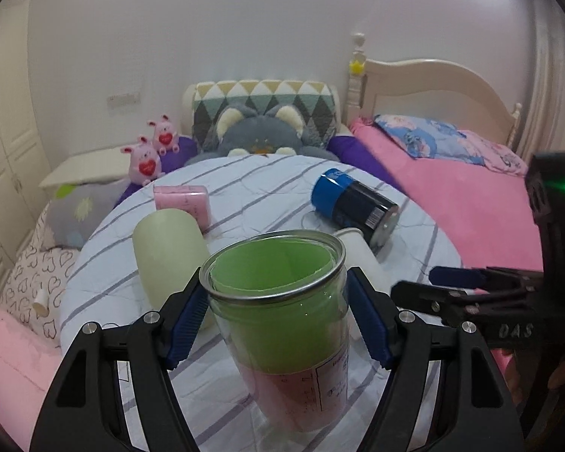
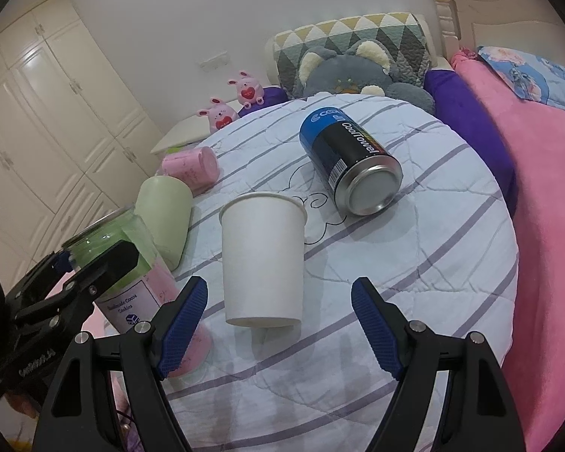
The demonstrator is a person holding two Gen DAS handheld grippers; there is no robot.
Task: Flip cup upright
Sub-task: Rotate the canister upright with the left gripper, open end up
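Note:
A white paper cup (image 2: pixel 263 260) stands upright, mouth up, on the striped round table (image 2: pixel 414 263). My right gripper (image 2: pixel 278 324) is open, its blue-padded fingers either side of the cup's base and apart from it. My left gripper (image 1: pixel 278 316) is shut on a clear jar (image 1: pixel 282 324) lined green and pink, which stands upright with its mouth open. The jar also shows in the right wrist view (image 2: pixel 132 271), with the left gripper (image 2: pixel 79 275) on it. In the left wrist view only a sliver of the white cup (image 1: pixel 358 248) shows behind the jar.
A blue-and-black can (image 2: pixel 352 162) lies on its side behind the cup. A pale green cup (image 2: pixel 165 214) and a pink roll (image 2: pixel 192 165) lie at the left. Plush toys (image 2: pixel 358 71) sit beyond the table. A pink bed (image 2: pixel 538 226) is on the right.

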